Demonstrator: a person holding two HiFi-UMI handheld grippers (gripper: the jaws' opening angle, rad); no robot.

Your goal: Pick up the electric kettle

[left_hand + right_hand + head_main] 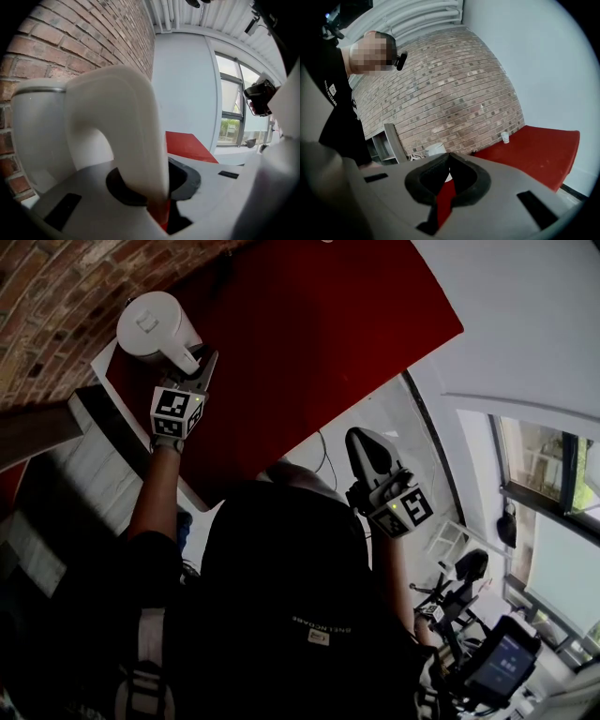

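Observation:
The white electric kettle [155, 324] stands near the far left corner of the red table [309, 343], close to the brick wall. My left gripper [200, 367] reaches in from the kettle's near side, with its jaws closed on the curved white handle [185, 360]. In the left gripper view that handle [136, 136] fills the gap between the dark pads [187, 180], with the kettle body [42, 126] just behind. My right gripper [361, 442] hangs in the air off the table's near right edge, shut and holding nothing; its view looks across at the distant kettle [436, 149].
A brick wall [454, 93] runs behind the table. A small white paper cup [505, 137] stands far back on the red top. A grey shelf unit [386, 143] leans by the wall. Windows [553, 521] and floor equipment [469, 587] lie to my right.

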